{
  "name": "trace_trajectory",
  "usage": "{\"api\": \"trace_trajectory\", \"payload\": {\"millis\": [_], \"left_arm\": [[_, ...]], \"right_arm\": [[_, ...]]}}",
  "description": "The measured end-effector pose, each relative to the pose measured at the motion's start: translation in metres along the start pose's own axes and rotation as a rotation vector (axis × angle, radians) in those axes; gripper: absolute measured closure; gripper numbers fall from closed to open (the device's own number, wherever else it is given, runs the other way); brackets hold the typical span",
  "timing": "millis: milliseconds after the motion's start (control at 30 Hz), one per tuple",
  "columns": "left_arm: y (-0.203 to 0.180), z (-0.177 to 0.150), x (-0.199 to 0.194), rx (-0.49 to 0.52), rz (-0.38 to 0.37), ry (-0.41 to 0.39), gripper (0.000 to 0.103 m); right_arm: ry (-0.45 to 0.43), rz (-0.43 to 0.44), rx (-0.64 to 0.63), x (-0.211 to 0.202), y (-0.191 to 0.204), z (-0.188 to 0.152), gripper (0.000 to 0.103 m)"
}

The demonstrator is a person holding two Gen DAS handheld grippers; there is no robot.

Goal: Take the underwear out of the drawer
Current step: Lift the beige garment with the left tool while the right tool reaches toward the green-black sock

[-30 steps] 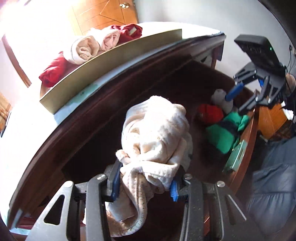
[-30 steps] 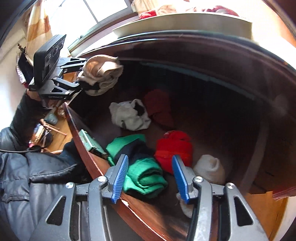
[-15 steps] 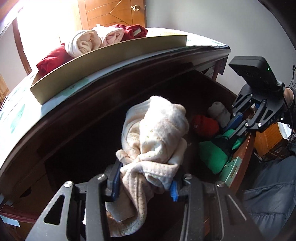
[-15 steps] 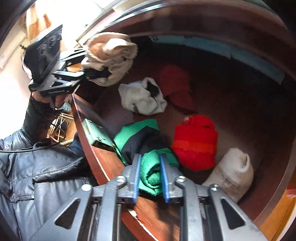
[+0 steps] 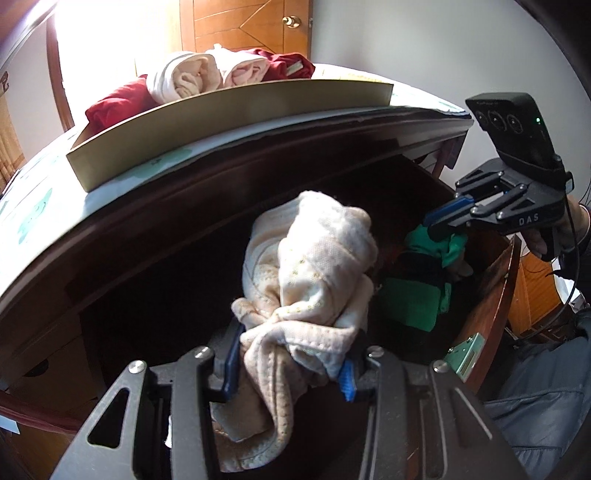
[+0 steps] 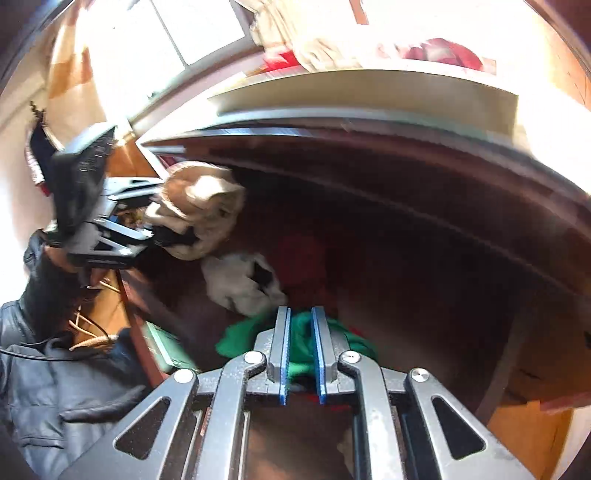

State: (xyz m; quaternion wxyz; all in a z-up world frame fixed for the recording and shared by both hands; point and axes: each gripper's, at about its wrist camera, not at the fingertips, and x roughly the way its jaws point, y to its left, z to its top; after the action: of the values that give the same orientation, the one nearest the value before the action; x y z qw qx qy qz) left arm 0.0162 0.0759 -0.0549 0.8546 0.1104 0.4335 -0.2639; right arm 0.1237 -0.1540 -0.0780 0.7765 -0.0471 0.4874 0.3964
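My left gripper (image 5: 290, 373) is shut on cream underwear (image 5: 310, 273) and holds it above the open dark wooden drawer (image 5: 491, 317); it also shows in the right wrist view (image 6: 199, 210). My right gripper (image 6: 301, 354) is shut on green underwear (image 6: 301, 339) and lifts it over the drawer's right part; the left wrist view shows that gripper (image 5: 443, 221) with the green cloth (image 5: 439, 243) hanging from it. White underwear (image 6: 240, 284) and a red piece (image 6: 303, 254) lie in the drawer.
A beige tray (image 5: 229, 118) on the dresser top holds rolled cream, pink and red underwear (image 5: 184, 77). A metal plate (image 5: 465, 358) sits on the drawer's front edge. A person's dark jacket (image 6: 55, 387) is at the left. A wooden door (image 5: 243, 22) stands behind.
My right gripper has closed on the green underwear and lifted it up from the drawer. My left gripper has risen a little with the cream underwear.
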Motion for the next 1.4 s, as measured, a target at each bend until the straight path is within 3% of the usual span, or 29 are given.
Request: {"api": "trace_trajectory", "payload": {"millis": [100,167,233,800,1100,1400], "left_arm": [[0.001,0.000,-0.003,-0.011,-0.002,-0.014,0.063],[0.003,0.000,-0.002,-0.019,-0.008,-0.014,0.063],[0.003,-0.001,-0.002,-0.020,-0.005,-0.011,0.063],[0.009,-0.001,0.000,-0.039,-0.040,0.000,0.063],[0.012,-0.006,-0.003,-0.070,-0.040,-0.017,0.063],[0.009,-0.003,-0.001,-0.054,-0.032,-0.012,0.063]], "right_arm": [[0.008,-0.033,-0.007,0.002,-0.007,-0.002,0.076],[0.012,-0.034,-0.032,0.000,-0.003,-0.002,0.044],[0.010,-0.039,-0.063,-0.004,0.001,-0.002,0.036],[0.119,-0.144,-0.186,0.028,0.022,-0.003,0.029],[0.061,-0.110,0.030,0.004,0.002,-0.006,0.029],[0.146,-0.033,0.107,0.005,0.002,-0.017,0.029]]}}
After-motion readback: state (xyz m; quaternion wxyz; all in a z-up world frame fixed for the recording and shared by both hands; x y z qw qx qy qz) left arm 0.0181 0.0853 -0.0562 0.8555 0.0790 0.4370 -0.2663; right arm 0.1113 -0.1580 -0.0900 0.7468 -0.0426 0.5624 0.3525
